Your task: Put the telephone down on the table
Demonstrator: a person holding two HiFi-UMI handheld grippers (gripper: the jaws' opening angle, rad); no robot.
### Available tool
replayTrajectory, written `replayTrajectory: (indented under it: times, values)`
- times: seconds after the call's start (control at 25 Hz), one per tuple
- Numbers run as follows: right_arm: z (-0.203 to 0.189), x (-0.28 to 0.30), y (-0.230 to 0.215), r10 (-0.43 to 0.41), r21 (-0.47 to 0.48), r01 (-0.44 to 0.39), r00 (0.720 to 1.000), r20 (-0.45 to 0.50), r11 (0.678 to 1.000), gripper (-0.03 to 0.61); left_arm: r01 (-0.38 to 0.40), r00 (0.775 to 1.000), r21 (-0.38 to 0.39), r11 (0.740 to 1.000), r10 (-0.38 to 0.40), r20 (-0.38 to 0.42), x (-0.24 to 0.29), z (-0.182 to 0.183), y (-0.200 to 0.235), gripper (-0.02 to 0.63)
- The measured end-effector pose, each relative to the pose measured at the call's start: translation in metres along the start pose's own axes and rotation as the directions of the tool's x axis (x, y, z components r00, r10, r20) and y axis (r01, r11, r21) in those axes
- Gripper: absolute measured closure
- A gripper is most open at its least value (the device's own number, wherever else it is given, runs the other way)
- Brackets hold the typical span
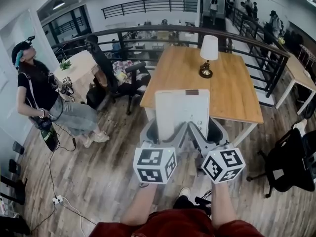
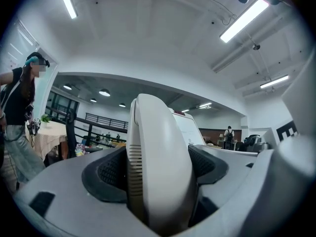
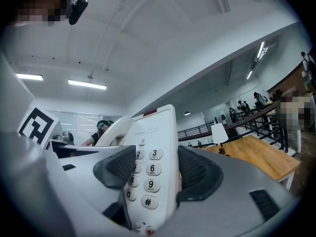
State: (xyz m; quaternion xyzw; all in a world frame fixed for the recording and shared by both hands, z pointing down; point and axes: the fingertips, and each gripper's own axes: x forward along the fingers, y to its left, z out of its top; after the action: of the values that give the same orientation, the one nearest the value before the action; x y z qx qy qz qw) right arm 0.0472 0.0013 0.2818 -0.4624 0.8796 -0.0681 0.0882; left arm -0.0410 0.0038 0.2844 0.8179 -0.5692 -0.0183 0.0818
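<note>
A white telephone (image 1: 181, 110) is held in the air, upright, short of the near edge of the wooden table (image 1: 232, 85). My left gripper (image 1: 164, 131) is shut on its handset side; in the left gripper view the curved handset (image 2: 158, 157) fills the gap between the black pads (image 2: 111, 171). My right gripper (image 1: 200, 132) is shut on the keypad side, where the telephone's number keys (image 3: 148, 174) sit between the pads (image 3: 200, 174). Only the telephone's plain back shows in the head view.
A table lamp (image 1: 208, 53) stands on the table's far part. A black office chair (image 1: 113, 73) is left of the table and another (image 1: 289, 162) at the right. A person (image 1: 37, 90) stands at the left. A railing (image 1: 256, 46) runs behind.
</note>
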Motion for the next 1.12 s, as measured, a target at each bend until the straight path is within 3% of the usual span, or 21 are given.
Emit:
replayTrajectory:
  times: [0.6,1.12]
  values:
    - [0.01,0.072,-0.116,0.035,0.038,-0.034,0.999,-0.014,0.999,0.304,-0.04,0.999,0.01,0.999,0.04,-0.028,0.133,0.002,-0.009,0.229]
    - [-0.005,0.116,-0.16,0.024,0.058,-0.022,0.999,-0.038,0.998,0.304,-0.04,0.997,0.002,0.999,0.04,-0.062,0.194,-0.011,0.007,0.229]
